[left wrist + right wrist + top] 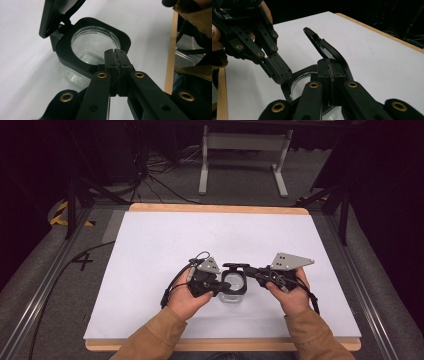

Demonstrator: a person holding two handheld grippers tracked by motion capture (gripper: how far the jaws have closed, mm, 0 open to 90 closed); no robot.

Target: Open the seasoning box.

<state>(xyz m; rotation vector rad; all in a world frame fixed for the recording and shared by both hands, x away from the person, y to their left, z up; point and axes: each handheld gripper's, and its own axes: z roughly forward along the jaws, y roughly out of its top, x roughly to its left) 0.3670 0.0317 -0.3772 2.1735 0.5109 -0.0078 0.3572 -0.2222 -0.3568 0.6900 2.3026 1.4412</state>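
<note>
A clear glass jar (233, 287) with a square black collar (125, 41) stands on the white sheet near the front, its hinged black lid (53, 15) flipped up and open. My left gripper (114, 51) is shut with nothing between its jaws, and its tips rest at the near edge of the jar's round mouth. It reaches the collar from the left (286, 74). My right gripper (331, 62) is also shut and bare, its tips right against the underside of the raised lid (324, 47). In the high view both hands flank the jar, left gripper (222, 285), right gripper (251, 271).
The white sheet (165, 240) covers a wooden board whose edge shows at front and back. A black cable (60, 275) trails off the left side. A white metal stand (245, 142) sits on the floor beyond the table.
</note>
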